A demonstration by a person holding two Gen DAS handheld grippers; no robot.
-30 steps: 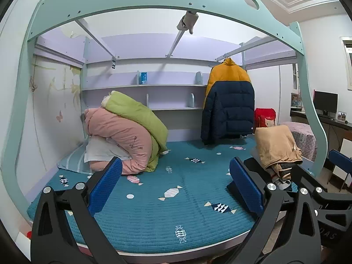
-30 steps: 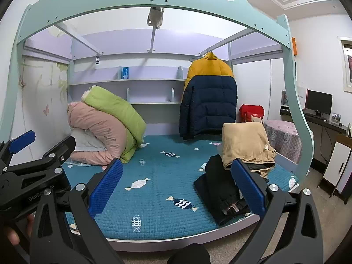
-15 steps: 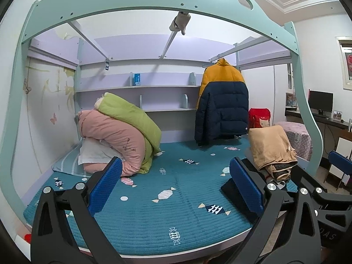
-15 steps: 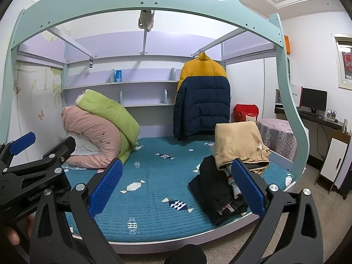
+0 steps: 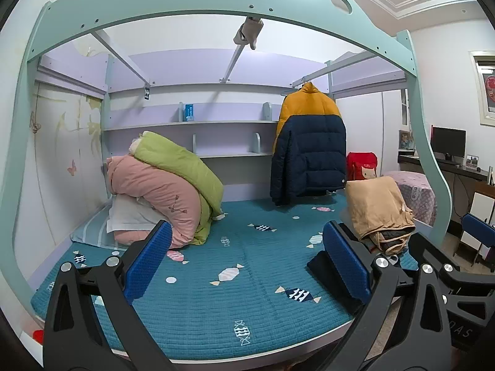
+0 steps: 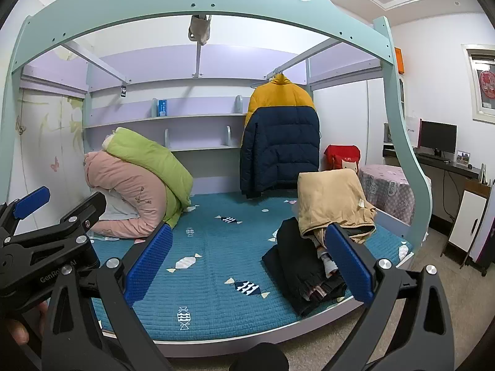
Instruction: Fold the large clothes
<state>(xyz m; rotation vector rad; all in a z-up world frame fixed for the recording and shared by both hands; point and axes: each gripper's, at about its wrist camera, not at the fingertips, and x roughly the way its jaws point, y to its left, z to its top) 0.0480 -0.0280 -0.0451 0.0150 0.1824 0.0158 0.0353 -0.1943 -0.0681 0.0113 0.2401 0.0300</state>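
1. The left gripper (image 5: 247, 266) hangs in front of the bed, its ribbed blue pads (image 5: 148, 261) spread wide with nothing between them.
2. The right gripper (image 6: 247, 266) is likewise wide apart and empty; the left tool's black body at that view's left edge reads "GenRob…".
3. The clothes to fold sit on the bed's right side: a tan garment (image 6: 332, 204) draped over a heap of dark clothes (image 6: 301, 270).
4. A quilted teal mattress cover (image 5: 216, 296) carries candy and fish prints.
5. A puffy yellow-and-navy jacket (image 5: 309, 151) hangs from a rail.
6. Rolled pink and green duvets (image 5: 173, 182) lie at the back left.
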